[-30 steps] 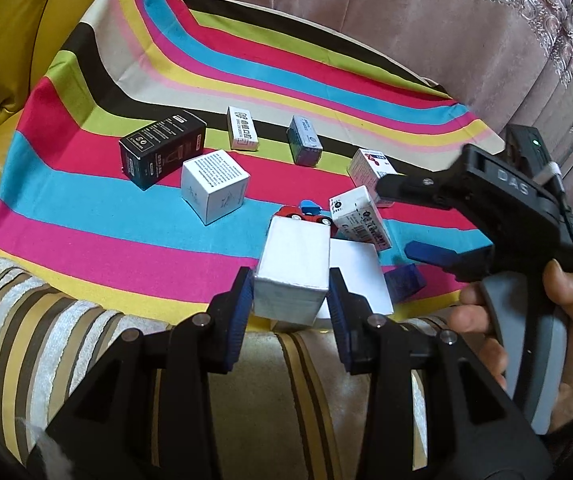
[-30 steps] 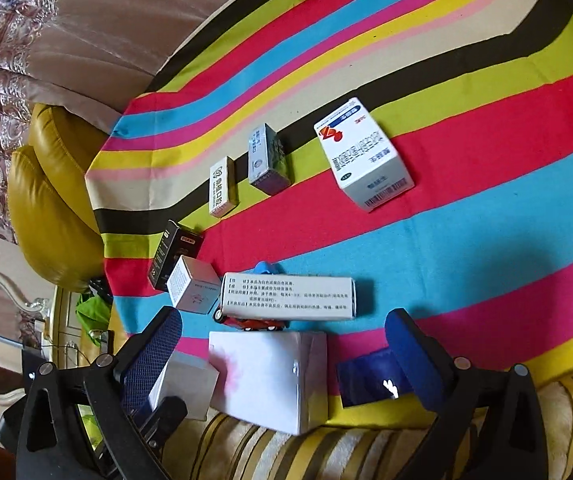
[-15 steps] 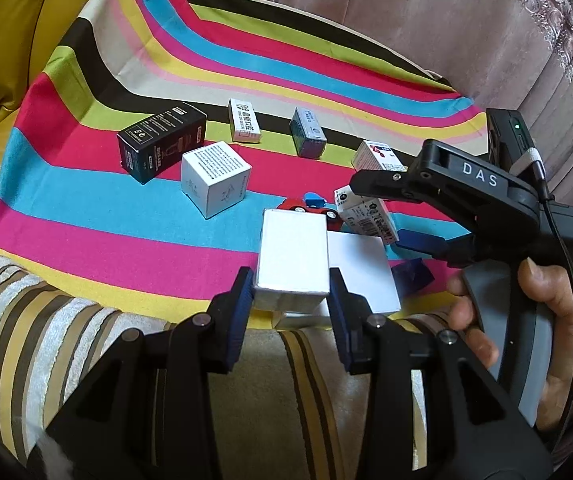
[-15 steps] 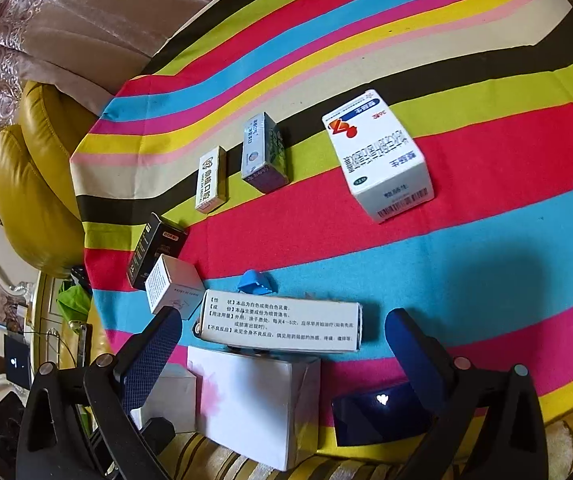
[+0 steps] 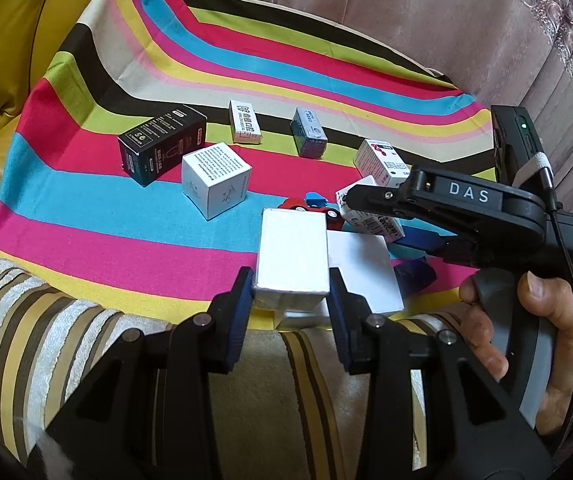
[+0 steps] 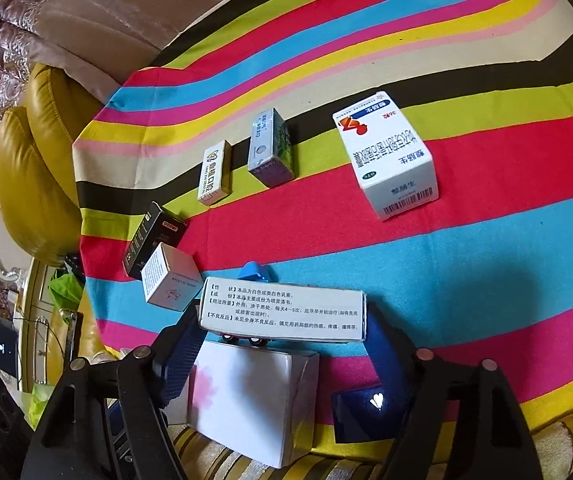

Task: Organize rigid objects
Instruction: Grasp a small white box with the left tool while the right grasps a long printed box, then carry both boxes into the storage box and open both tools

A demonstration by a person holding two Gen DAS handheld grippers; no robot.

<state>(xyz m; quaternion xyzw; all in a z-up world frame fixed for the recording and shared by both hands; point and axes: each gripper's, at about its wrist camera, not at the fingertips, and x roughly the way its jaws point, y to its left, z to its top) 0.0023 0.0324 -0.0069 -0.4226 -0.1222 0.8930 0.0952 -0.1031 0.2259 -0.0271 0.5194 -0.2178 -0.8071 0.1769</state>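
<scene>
Left gripper [image 5: 291,294] clamped on plain white box [image 5: 292,248], low centre, over striped cloth [image 5: 126,216] near edge. Right gripper [image 6: 282,332] closed around long printed box [image 6: 284,308], pads at both ends, toy car [image 5: 314,206] beneath. Beyond, 11 o'clock: white cube box [image 5: 216,178], black box [image 5: 162,148]. 1 o'clock: barcode box [image 6: 390,156].

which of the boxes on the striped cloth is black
The black rectangular carton lying on its side at the cloth's left end, beside the white cube-shaped box. Every other box on the cloth is white or grey-blue.
</scene>
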